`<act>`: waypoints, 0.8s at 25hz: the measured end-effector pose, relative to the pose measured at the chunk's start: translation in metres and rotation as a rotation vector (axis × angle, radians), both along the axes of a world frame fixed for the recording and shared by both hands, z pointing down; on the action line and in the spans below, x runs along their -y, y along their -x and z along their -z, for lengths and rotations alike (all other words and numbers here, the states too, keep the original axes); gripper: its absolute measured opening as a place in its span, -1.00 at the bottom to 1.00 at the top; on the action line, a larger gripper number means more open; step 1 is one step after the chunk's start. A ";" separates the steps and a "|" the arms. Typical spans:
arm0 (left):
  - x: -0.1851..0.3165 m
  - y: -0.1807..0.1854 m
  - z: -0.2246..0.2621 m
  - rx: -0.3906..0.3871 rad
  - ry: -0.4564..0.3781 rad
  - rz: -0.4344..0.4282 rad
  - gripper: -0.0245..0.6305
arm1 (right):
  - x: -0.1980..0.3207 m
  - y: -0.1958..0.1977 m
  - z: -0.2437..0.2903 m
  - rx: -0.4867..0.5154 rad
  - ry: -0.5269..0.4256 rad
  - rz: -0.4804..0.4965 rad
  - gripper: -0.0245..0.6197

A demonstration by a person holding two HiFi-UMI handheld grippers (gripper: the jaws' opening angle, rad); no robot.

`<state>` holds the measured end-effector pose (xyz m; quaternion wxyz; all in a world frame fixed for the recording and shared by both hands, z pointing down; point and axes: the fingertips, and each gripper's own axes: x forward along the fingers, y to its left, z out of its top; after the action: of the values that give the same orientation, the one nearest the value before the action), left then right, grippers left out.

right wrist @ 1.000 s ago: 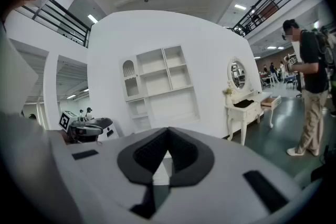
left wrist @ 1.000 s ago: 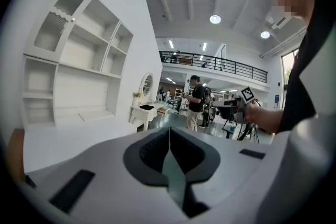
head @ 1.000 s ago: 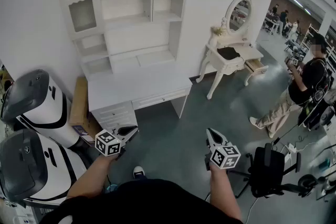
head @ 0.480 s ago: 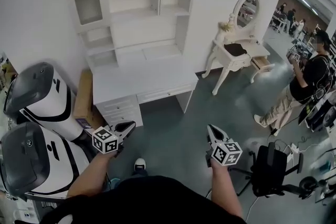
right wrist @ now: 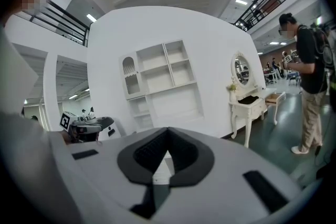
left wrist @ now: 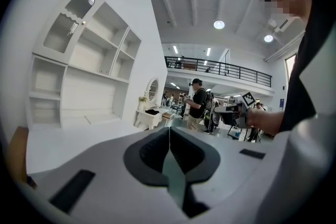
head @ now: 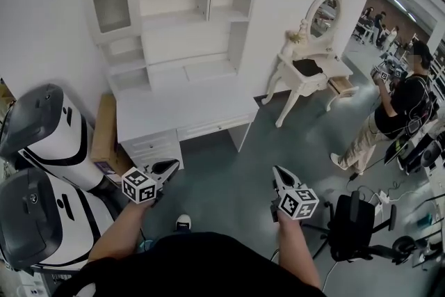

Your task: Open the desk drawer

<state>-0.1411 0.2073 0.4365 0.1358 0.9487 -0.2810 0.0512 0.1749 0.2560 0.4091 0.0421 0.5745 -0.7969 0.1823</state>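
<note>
The white desk [head: 182, 110] with a tall shelf hutch [head: 174, 10] stands against the white wall ahead. A long shallow drawer [head: 212, 127] runs under its top, and a stack of small drawers [head: 153, 147] sits at its left; all look closed. My left gripper [head: 169, 165] is shut on nothing, held low just in front of the small drawers and apart from them. My right gripper [head: 278, 172] is also shut and empty, over the floor well right of the desk. The hutch [left wrist: 79, 76] fills the left gripper view, and the hutch [right wrist: 163, 81] shows far off in the right gripper view.
Two large white-and-black machines [head: 42, 142] crowd the left side, with a cardboard box [head: 106, 132] beside the desk. A white vanity table with oval mirror [head: 309, 73] and a stool [head: 339, 87] stand to the right. A person [head: 400, 108] stands farther right, and a black stand [head: 354, 219] is near my right arm.
The head view has shifted a little, so the desk sits slightly differently in frame. Both grippers stay shut and in about the same places.
</note>
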 end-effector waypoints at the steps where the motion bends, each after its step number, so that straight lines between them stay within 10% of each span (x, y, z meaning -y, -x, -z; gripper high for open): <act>1: 0.006 0.003 0.000 -0.002 0.000 0.001 -0.89 | 0.003 0.002 -0.002 0.000 0.006 0.001 -0.92; 20: 0.141 0.018 -0.003 -0.039 0.021 -0.117 -0.89 | 0.085 0.039 -0.008 0.001 0.034 -0.073 -0.92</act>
<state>-0.1587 0.0660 0.4391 0.1479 0.9628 -0.2217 0.0436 0.1360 0.1710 0.4171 0.0451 0.6021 -0.7723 0.1976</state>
